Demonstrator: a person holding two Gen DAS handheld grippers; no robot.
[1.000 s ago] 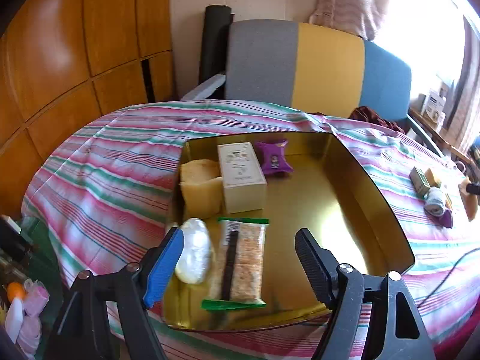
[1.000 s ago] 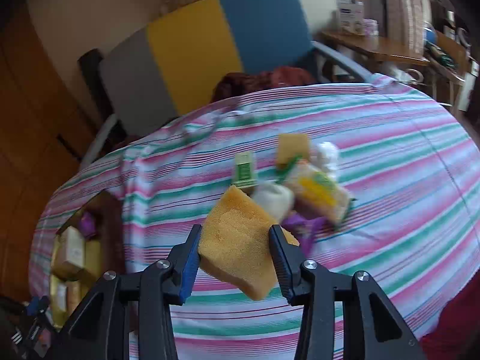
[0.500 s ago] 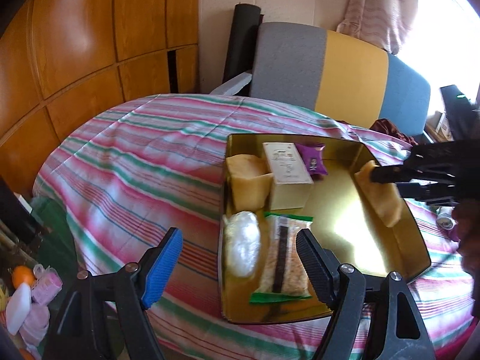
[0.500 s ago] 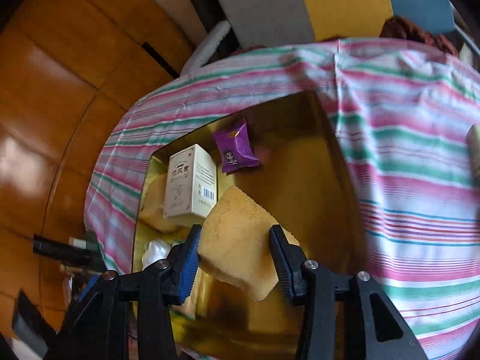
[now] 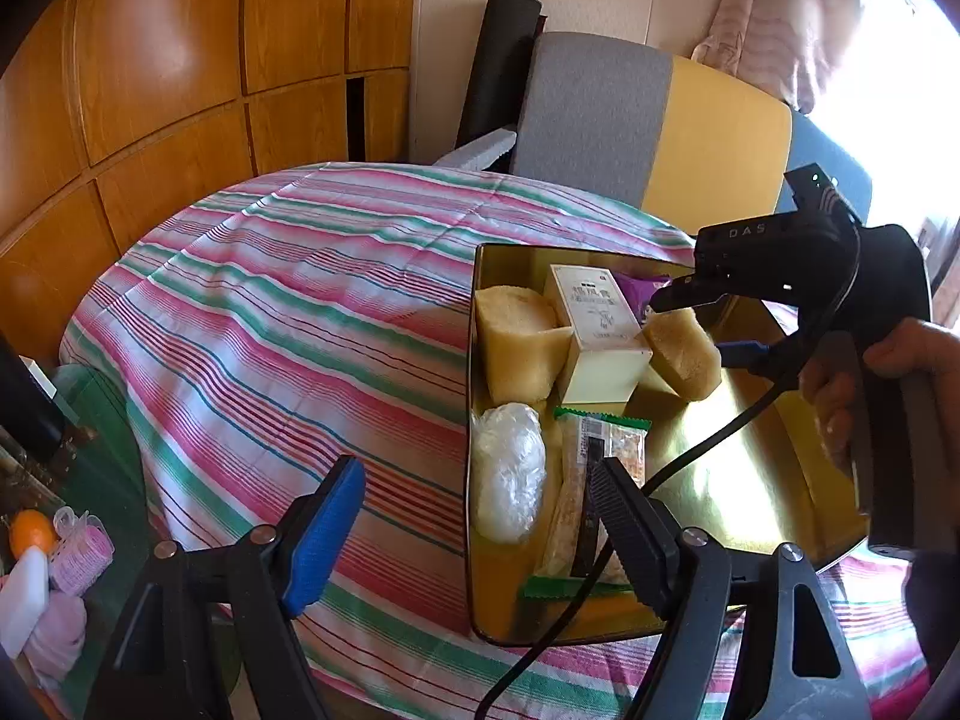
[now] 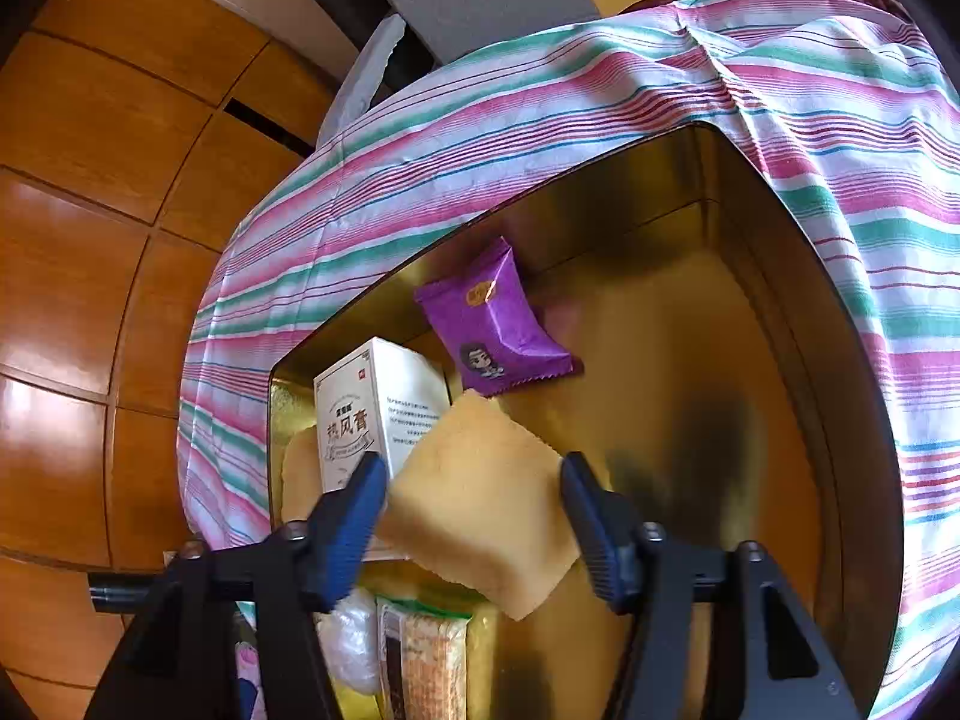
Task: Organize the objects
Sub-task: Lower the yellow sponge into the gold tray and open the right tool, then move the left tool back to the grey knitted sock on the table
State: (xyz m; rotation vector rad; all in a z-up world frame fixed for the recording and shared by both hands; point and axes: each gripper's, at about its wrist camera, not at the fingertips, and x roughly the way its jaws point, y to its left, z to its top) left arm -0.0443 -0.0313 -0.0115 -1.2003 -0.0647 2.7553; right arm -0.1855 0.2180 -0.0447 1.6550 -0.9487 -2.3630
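A gold tray point(image 5: 750, 492) sits on the striped tablecloth. It holds a yellow sponge point(image 5: 519, 348), a white box point(image 5: 597, 330), a purple packet point(image 6: 495, 327), a white wrapped lump point(image 5: 507, 471) and a cereal bar point(image 5: 594, 480). My right gripper point(image 6: 471, 498) has its jaws around a second yellow sponge point(image 6: 480, 504), right beside the white box point(image 6: 375, 408) in the tray; the fingers look slightly off it. It also shows in the left wrist view point(image 5: 684, 351). My left gripper point(image 5: 474, 516) is open and empty over the tray's near left corner.
A grey, yellow and blue chair point(image 5: 648, 126) stands behind the table. Wood panelling point(image 5: 150, 90) lines the left wall. A low shelf with an orange and pink items point(image 5: 54, 546) is at the lower left. The tray's right half point(image 6: 720, 390) is bare.
My right gripper carried the sponge from the table's right side into the tray, beside the white box, and its jaws have widened. My left gripper drew back leftward.
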